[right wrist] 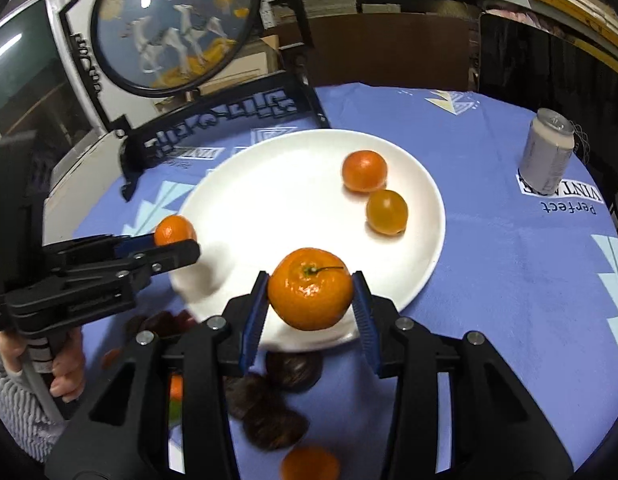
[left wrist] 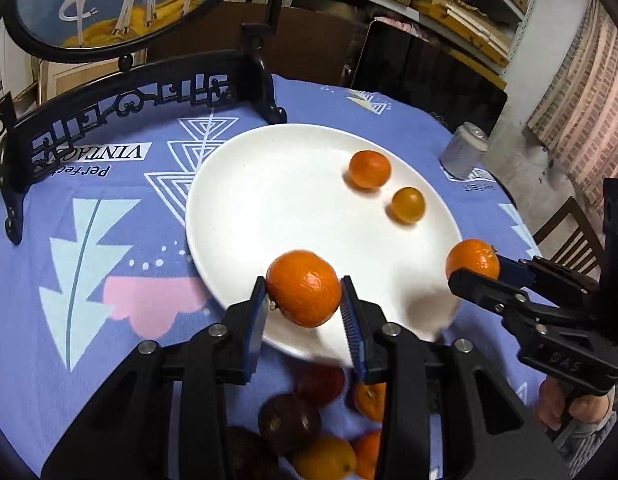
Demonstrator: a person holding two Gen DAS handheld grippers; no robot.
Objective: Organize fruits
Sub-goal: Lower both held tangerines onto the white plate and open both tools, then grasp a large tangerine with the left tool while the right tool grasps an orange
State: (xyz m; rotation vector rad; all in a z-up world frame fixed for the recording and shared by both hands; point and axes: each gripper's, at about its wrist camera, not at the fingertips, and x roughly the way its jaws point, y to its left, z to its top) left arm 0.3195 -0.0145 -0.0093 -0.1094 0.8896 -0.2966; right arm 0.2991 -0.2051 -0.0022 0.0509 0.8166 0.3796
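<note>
Here, in the left wrist view, the left gripper (left wrist: 304, 292) was clenched on a mandarin (left wrist: 304, 288), its blue pads pressed against both sides, the fruit held above the near rim of the white plate (left wrist: 261, 200). Two smaller fruits lay on the far right part of the plate, an orange tangerine (left wrist: 369, 169) and just beside it a yellower kumquat (left wrist: 407, 204); the plate's left and middle were bare. The right gripper (left wrist: 475, 270) reached in from the right, grasping a second mandarin (left wrist: 472, 262) over the plate's right edge. Below the rim, on the blue tablecloth (left wrist: 121, 240), sat a blurred cluster of dark red and orange fruits (left wrist: 309, 420). A black carved stand (left wrist: 121, 104) curved along the far left, close to the plate's far edge, and a can (left wrist: 464, 150) stood beyond the plate to the right.

In the right wrist view, the right gripper (right wrist: 309, 300) gripped its stemmed mandarin (right wrist: 310, 288) above the plate's (right wrist: 269, 184) near rim. The left gripper (right wrist: 177, 242) came in from the left with its mandarin (right wrist: 174, 230) at the plate's left edge. The tangerine (right wrist: 364, 171) and kumquat (right wrist: 387, 212) lay close together toward the right rim. Open cloth (right wrist: 509, 280) stretched between the plate and the can (right wrist: 547, 152). Dark fruits (right wrist: 269, 412) lay near the bottom.
</note>
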